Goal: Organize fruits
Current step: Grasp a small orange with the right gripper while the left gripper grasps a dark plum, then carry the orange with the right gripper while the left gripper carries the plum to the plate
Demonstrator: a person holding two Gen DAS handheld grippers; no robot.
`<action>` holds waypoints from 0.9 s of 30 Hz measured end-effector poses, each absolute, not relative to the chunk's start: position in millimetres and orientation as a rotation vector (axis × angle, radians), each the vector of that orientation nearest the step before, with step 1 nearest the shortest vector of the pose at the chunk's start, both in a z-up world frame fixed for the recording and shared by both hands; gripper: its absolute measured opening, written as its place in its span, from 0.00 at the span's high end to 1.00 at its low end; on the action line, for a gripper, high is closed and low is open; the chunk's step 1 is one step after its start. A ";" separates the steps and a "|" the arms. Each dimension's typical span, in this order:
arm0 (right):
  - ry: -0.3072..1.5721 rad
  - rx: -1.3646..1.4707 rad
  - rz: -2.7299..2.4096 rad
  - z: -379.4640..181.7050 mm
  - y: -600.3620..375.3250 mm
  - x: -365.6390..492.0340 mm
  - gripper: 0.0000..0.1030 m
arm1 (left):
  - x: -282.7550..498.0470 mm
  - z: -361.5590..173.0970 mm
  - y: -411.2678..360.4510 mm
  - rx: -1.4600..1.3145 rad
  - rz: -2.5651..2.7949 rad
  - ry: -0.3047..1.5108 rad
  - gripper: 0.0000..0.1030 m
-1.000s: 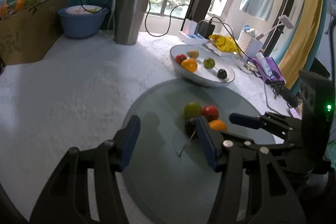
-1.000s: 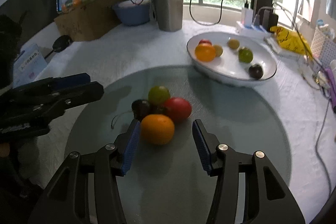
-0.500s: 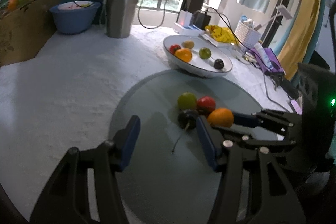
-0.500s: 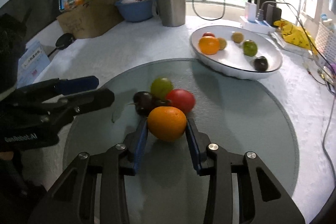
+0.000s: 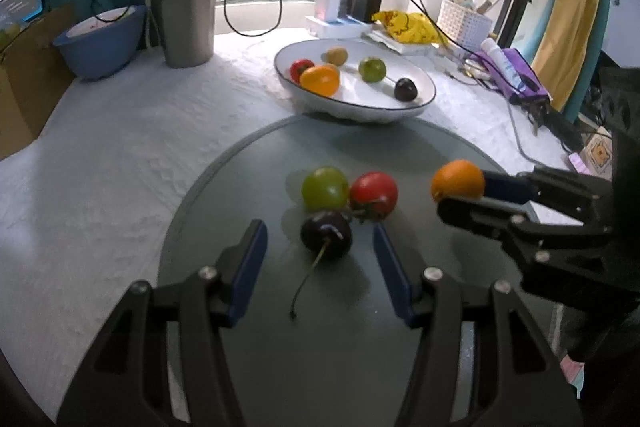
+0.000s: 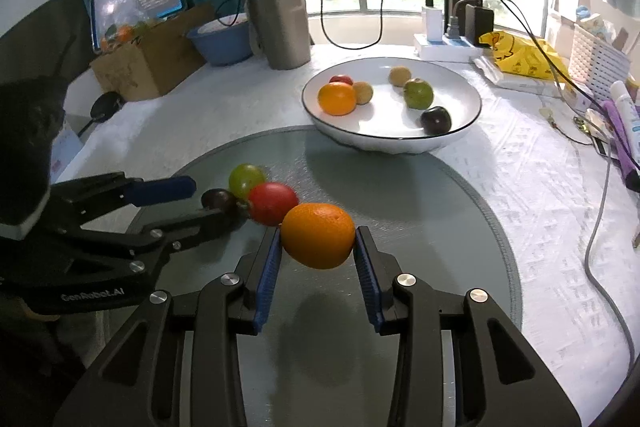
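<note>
My right gripper (image 6: 317, 247) is shut on an orange (image 6: 318, 235) and holds it above the round glass mat (image 6: 420, 211); the orange also shows in the left wrist view (image 5: 457, 181). My left gripper (image 5: 319, 241) is open, its fingers on either side of a dark cherry (image 5: 326, 234) with a long stem. A green fruit (image 5: 325, 188) and a red tomato (image 5: 374, 195) lie just beyond it. A white bowl (image 6: 460, 131) behind the mat holds several fruits, among them an orange (image 6: 337, 98) and a dark cherry (image 6: 436, 120).
A steel tumbler (image 6: 279, 21), a blue bowl (image 6: 220, 41) and a cardboard box (image 6: 148, 61) with bagged fruit stand at the back left. Chargers, cables, a yellow bag (image 6: 520, 53) and a white basket (image 6: 596, 61) crowd the right side.
My right gripper closed on the orange and lifted it off the mat, away from the other fruits. My left gripper moved forward so that its fingers flank the cherry.
</note>
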State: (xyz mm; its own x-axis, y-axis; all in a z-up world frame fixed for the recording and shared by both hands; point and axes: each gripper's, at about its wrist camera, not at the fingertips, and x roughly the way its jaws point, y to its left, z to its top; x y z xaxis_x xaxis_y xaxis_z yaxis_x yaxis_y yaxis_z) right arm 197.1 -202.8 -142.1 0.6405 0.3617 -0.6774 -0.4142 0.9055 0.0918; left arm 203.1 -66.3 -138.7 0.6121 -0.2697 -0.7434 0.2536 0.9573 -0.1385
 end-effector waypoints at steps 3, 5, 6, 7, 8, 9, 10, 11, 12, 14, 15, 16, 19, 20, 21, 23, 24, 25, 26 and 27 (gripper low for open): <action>0.751 -0.063 0.437 -140.7 -207.8 198.6 0.62 | 205.4 -141.3 -70.8 0.001 -0.310 0.871 0.55; 0.749 -0.058 0.436 -140.0 -210.8 199.4 0.62 | 206.2 -143.7 -72.9 0.010 -0.314 0.878 0.60; 0.748 -0.056 0.435 -139.7 -212.0 199.9 0.62 | 206.9 -145.9 -74.9 0.025 -0.312 0.886 0.70; 0.747 -0.054 0.434 -139.5 -212.8 200.1 0.62 | 207.4 -147.6 -76.5 0.040 -0.305 0.890 0.70; 0.746 -0.051 0.434 -139.1 -213.3 200.2 0.62 | 207.6 -147.3 -77.4 0.045 -0.305 0.885 0.70; 0.745 -0.050 0.434 -138.9 -214.0 200.5 0.62 | 207.7 -146.8 -78.5 0.052 -0.303 0.885 0.71; 0.744 -0.048 0.434 -138.6 -215.2 200.8 0.62 | 207.3 -146.6 -78.7 0.054 -0.303 0.884 0.71; 0.743 -0.047 0.434 -138.6 -216.6 200.6 0.62 | 207.1 -146.8 -78.8 0.053 -0.304 0.886 0.71; 0.743 -0.045 0.434 -138.6 -217.5 200.9 0.62 | 207.0 -146.7 -78.6 0.051 -0.304 0.886 0.71; 0.742 -0.044 0.434 -138.1 -218.8 202.6 0.62 | 206.0 -146.0 -78.7 0.045 -0.305 0.886 0.71; 0.741 -0.043 0.433 -137.6 -219.1 202.7 0.62 | 205.1 -144.9 -78.9 0.043 -0.307 0.885 0.71; 0.739 -0.044 0.434 -136.6 -219.5 202.9 0.62 | 204.2 -143.6 -79.1 0.041 -0.310 0.882 0.71; 0.732 -0.045 0.436 -133.1 -220.3 203.5 0.62 | 201.6 -137.4 -79.7 0.031 -0.315 0.869 0.71; 0.729 -0.046 0.436 -131.8 -220.4 203.8 0.62 | 201.1 -135.4 -79.7 0.029 -0.315 0.864 0.71; 0.727 -0.046 0.437 -131.0 -220.5 204.1 0.62 | 200.6 -131.8 -79.6 0.025 -0.317 0.856 0.71; 0.722 -0.049 0.439 -128.7 -220.0 204.5 0.62 | 200.6 -126.7 -79.9 0.021 -0.315 0.843 0.71; 0.721 -0.050 0.440 -127.6 -219.9 204.7 0.62 | 200.5 -122.6 -79.9 0.018 -0.315 0.834 0.71; 0.718 -0.051 0.441 -126.4 -219.9 205.0 0.62 | 200.7 -119.9 -79.5 0.016 -0.315 0.828 0.71; 0.716 -0.051 0.441 -125.1 -220.0 205.3 0.62 | 201.4 -117.6 -79.2 0.014 -0.315 0.823 0.71; 0.714 -0.051 0.442 -124.2 -220.1 205.5 0.62 | 201.9 -114.6 -79.3 0.014 -0.316 0.816 0.71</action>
State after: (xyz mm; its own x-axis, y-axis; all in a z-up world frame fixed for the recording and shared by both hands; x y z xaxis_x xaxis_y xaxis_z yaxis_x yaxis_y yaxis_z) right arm 205.5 -220.1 -124.2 0.6675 0.3748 -0.6434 -0.4091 0.9066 0.1038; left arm 201.9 -79.3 -114.6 0.6412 -0.2716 -0.7177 0.2822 0.9532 -0.1087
